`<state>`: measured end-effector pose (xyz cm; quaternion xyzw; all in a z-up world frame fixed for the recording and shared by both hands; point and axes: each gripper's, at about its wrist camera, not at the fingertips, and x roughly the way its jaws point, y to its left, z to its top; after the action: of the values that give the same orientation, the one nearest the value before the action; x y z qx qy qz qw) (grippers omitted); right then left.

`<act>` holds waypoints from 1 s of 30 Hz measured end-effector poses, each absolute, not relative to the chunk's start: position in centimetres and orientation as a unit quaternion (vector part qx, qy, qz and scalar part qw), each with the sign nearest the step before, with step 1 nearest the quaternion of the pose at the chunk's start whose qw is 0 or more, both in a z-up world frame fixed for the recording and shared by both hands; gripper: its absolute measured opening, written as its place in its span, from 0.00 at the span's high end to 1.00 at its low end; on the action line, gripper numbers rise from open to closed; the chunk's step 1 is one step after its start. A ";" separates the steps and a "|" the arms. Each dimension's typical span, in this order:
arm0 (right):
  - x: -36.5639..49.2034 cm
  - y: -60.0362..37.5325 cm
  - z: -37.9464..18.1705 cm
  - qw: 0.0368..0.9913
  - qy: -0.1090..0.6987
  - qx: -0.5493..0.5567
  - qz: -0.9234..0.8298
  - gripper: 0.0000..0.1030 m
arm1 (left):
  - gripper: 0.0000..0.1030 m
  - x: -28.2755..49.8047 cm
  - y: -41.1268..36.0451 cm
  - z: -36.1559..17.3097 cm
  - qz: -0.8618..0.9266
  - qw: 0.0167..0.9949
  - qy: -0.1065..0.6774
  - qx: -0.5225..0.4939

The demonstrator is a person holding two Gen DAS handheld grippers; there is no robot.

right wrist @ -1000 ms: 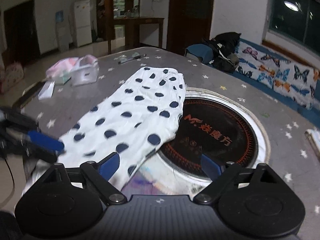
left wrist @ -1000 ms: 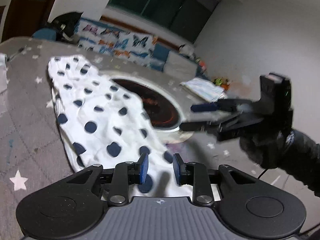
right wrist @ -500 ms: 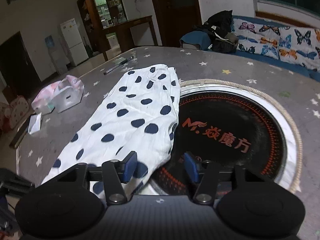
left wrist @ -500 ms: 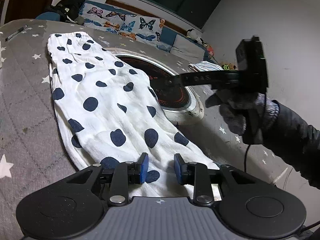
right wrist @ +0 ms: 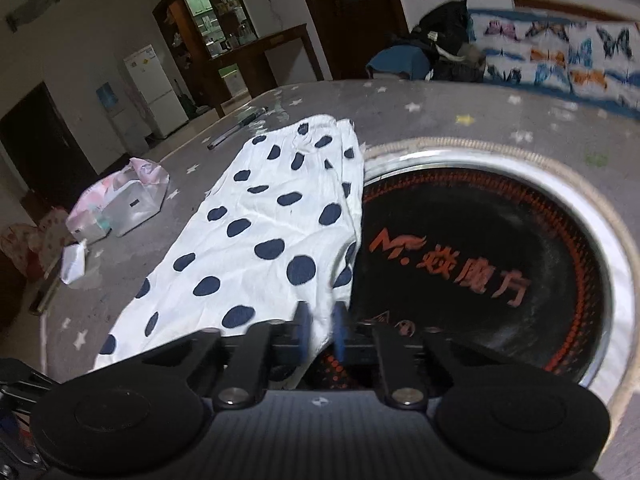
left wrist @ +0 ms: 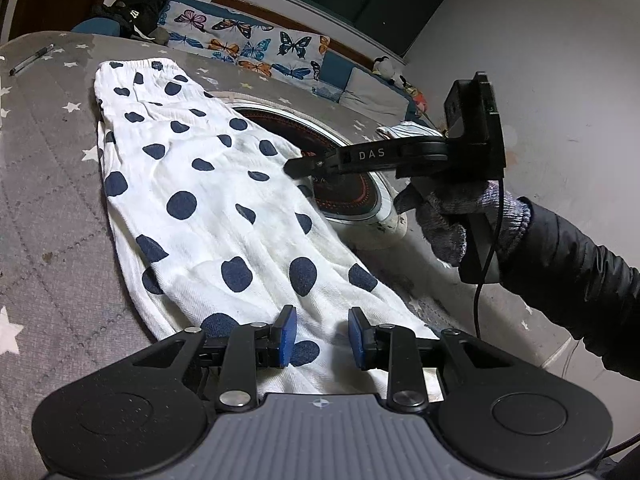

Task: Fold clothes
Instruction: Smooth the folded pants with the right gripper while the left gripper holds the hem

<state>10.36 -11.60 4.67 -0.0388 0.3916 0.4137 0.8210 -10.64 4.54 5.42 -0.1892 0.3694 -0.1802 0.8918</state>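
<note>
White trousers with dark blue dots (left wrist: 216, 200) lie flat along the grey starred table, waistband at the far end, and show in the right wrist view (right wrist: 256, 240) too. My left gripper (left wrist: 322, 336) is open, hovering over the near leg end. My right gripper (right wrist: 319, 330) has its jaws nearly together around the trousers' right edge beside the hotplate; in the left wrist view (left wrist: 296, 166) it reaches over that edge, held by a gloved hand.
A round black induction hotplate (right wrist: 480, 256) with a steel rim is set in the table (left wrist: 44, 216). A pen (right wrist: 236, 132), a tissue pack and plastic bag (right wrist: 120, 200) lie to the left. A butterfly-print sofa (left wrist: 248, 48) stands behind.
My right gripper moved in over the trousers' right edge and its jaws went from wide open to nearly shut. My left gripper stayed open over the leg end.
</note>
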 end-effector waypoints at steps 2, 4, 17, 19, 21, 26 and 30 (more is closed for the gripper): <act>9.9 -11.3 5.1 0.833 0.374 -0.069 0.403 0.95 | 0.69 -10.7 4.5 5.4 -0.180 0.892 0.369 -0.189; 9.4 -10.9 5.3 0.841 0.359 -0.098 0.393 0.95 | 0.69 -10.7 4.6 5.4 -0.181 0.892 0.369 -0.189; 6.2 -11.4 8.2 0.831 0.327 -0.130 0.431 0.78 | 0.64 -10.9 5.4 7.5 -0.178 0.902 0.344 -0.188; 4.6 -11.0 8.3 0.817 0.324 -0.142 0.455 0.77 | 0.64 -10.8 6.0 7.9 -0.169 0.907 0.333 -0.194; 3.0 -10.6 8.1 0.803 0.326 -0.148 0.477 0.76 | 0.66 -10.5 6.5 8.0 -0.155 0.911 0.327 -0.197; -0.1 -9.7 7.1 0.771 0.327 -0.177 0.518 0.74 | 0.67 -9.4 7.7 6.9 -0.129 0.911 0.339 -0.197; -1.6 -9.6 6.2 0.762 0.328 -0.231 0.508 0.74 | 0.73 -9.4 8.0 6.3 -0.123 0.911 0.343 -0.192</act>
<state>-1.58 -9.57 6.18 -0.2310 0.3279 0.5085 0.7619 -9.41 7.97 6.25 -0.1916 0.3426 -0.1230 0.9115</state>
